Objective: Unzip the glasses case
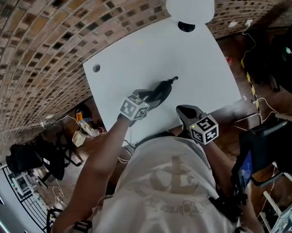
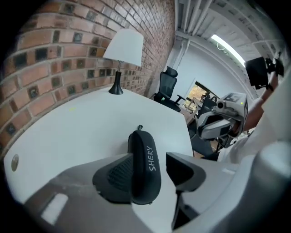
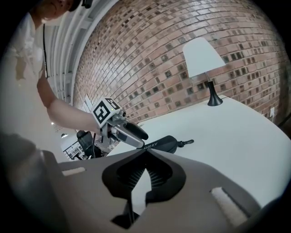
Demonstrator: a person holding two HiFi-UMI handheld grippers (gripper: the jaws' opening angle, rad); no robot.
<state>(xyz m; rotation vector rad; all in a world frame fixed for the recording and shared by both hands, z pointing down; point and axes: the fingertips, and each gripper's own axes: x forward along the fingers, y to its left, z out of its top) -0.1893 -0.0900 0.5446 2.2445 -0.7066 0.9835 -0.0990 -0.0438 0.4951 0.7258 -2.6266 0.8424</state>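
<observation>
Now, glasses case [image 1: 161, 92]: black, long, rounded, white lettering on top; lies flat on white table [image 1: 153, 51], roughly mid-table, narrow end pointing away toward lamp [image 1: 189, 7]
Zip pull [image 1: 174, 79]: small tab w/ loop, sticks out at far tip of case; by the look of it, zip not yet run
Left gripper [image 2: 149, 157]: tilted down over near half of case; tongs spread, one on each side of case; left pad up against or just beside case flank, hard to tell which; right pad w/ clear gap; no squeeze yet
Right gripper [image 3: 145, 154]: hangs low by table's near edge, just beside left one, short of case; tongs pressed together at tips, nothing btwn them
Feel (judged): prob. light; semi-rigid shell w/ fabric-like skin, so gives a little but shouldn't crush easily; matte, so decent friction on ribbed pads; likely to skid or spin on smooth tabletop if tugged w/o bracing
Where to hold (judged): pinch across width at near-to-mid body w/ left tongs, clear of zip track; take pull tab w/ right tips; small target, needs fine aim
Risk (judged): w/ too hard a squeeze, may pinch zip seam & jam slider; w/ too soft a hold, prob. dragged along by the pull
</observation>
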